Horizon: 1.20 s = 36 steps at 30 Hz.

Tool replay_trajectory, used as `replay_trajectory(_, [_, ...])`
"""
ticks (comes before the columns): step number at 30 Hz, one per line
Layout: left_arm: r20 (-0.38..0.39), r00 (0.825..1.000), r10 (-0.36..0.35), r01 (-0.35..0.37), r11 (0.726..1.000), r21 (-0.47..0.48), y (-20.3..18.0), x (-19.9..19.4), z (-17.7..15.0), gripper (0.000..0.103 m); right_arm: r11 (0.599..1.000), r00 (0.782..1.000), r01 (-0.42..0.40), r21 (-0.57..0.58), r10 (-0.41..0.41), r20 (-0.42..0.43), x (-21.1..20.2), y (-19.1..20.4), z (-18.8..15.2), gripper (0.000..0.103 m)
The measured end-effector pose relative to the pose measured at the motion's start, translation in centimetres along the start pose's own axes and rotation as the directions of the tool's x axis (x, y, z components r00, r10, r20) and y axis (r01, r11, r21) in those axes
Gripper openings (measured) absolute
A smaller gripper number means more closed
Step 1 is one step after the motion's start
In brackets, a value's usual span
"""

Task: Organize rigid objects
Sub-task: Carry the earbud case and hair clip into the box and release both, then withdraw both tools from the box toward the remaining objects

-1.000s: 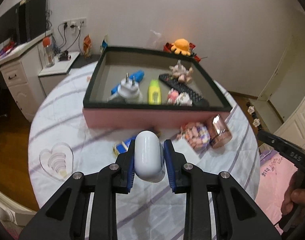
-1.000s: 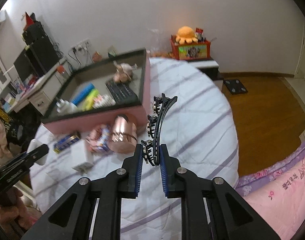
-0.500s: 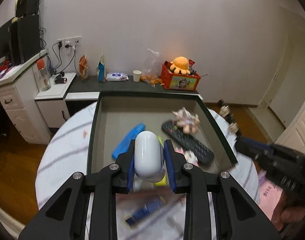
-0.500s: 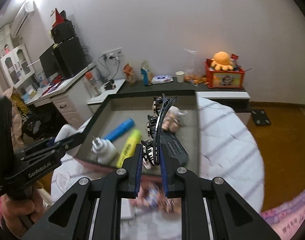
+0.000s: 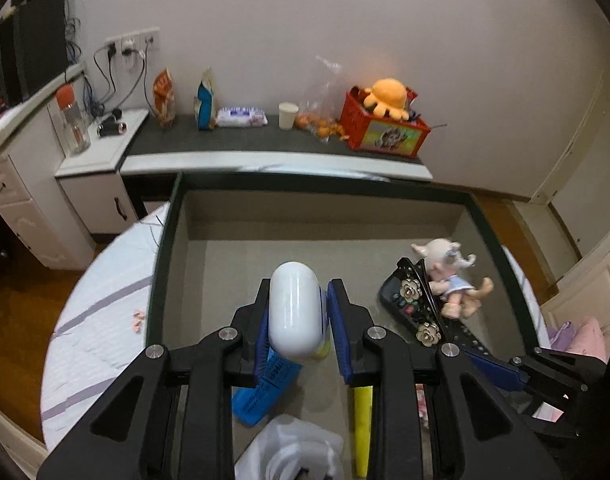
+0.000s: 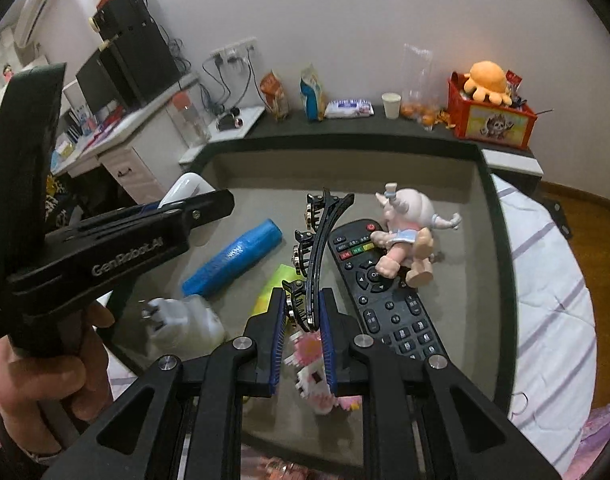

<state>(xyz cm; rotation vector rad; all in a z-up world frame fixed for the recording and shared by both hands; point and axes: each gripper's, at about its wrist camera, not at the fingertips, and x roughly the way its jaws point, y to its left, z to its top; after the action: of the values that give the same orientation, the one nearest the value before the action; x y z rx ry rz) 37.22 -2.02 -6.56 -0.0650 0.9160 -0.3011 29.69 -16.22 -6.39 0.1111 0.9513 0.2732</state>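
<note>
1. The left gripper [image 5: 298, 322] is clamped on a glossy white rounded plastic case [image 5: 296, 314], smooth like a pebble, held above the grey-lined box with the dark rim [image 5: 163, 264].
2. The right gripper [image 6: 302, 336] is pinched tight on a long black plastic hair claw [image 6: 319, 248] with gold flower studs; the claw sticks up over the box too.
3. Lying in the box: a ribbed blue plastic tube [image 6: 233, 258], a flat yellow-green marker [image 5: 363, 420], a white plug adapter [image 6: 185, 322], a black button-covered remote control [image 6: 379, 292], a pale vinyl doll in a blue dress [image 6: 405, 236] on top of the remote, and a pink-and-white brick figure [image 6: 315, 376].
4. "GenRobot.AI" is printed in white on the left gripper's side in the right wrist view.
5. The box sits on a round table with a white purple-striped cloth [image 5: 97, 320]. Behind it: a dark shelf [image 5: 241, 142] against a white wall, holding a red crate [image 5: 385, 128] with an orange plush octopus [image 5: 387, 98].
</note>
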Motion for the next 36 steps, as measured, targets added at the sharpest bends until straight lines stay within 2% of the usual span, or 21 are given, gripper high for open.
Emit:
replay_trajectory(5, [-0.023,1.0,0.014,-0.013,1.0,0.012,-0.1,0.5,0.2,0.028,1.0,0.999,0.011,-0.015,-0.012,-0.039,0.9,0.0,-0.1,0.017])
replay_trajectory(7, [-0.036,0.998,0.044,-0.043,0.999,0.004,-0.1,0.6,0.2,0.034,1.0,0.998,0.019,-0.023,-0.021,-0.058,1.3,0.2,0.0,0.017])
replay_trajectory(9, [-0.038,0.998,0.058,-0.058,0.998,0.009,-0.2,0.4,0.2,0.063,0.999,0.998,0.029,-0.016,-0.03,-0.056,1.2,0.2,0.0,0.018])
replay_trajectory(10, [-0.031,0.997,0.077,-0.077,0.997,0.013,-0.2,0.0,0.1,0.071,0.999,0.998,0.03,-0.014,-0.031,-0.057,1.1,0.2,-0.1,0.019])
replay_trajectory(11, [-0.02,0.996,0.091,-0.091,0.996,0.017,-0.3,-0.4,0.0,0.084,0.999,0.998,0.032,-0.008,-0.032,-0.051,0.8,0.2,-0.2,0.029])
replay_trajectory(12, [-0.005,0.995,0.097,-0.097,0.995,0.019,-0.3,-0.9,-0.1,0.089,0.999,0.998,0.035,-0.003,-0.035,-0.043,0.5,0.2,-0.3,0.043])
replay_trajectory(15, [0.023,0.993,0.114,-0.115,0.993,0.027,-0.6,-2.7,-0.5,0.094,0.999,0.999,0.044,-0.004,-0.044,-0.01,-0.8,0.3,-0.5,0.058])
replay_trajectory(20, [0.069,0.991,0.119,-0.121,0.992,0.025,-1.2,-6.4,-1.6,0.097,0.998,0.998,0.055,0.002,-0.055,0.041,-3.5,0.8,-1.2,0.067])
replay_trajectory(28, [0.129,0.987,0.1,-0.103,0.995,0.018,-2.4,-12.8,-5.5,0.101,0.998,0.991,0.059,0.035,-0.063,0.12,-8.3,1.1,-3.4,0.067])
replay_trajectory(36, [0.145,0.985,0.089,-0.093,0.995,0.021,-3.4,-17.4,-12.0,0.103,0.992,0.983,0.073,0.103,-0.089,0.159,-13.3,-0.2,-8.7,0.07])
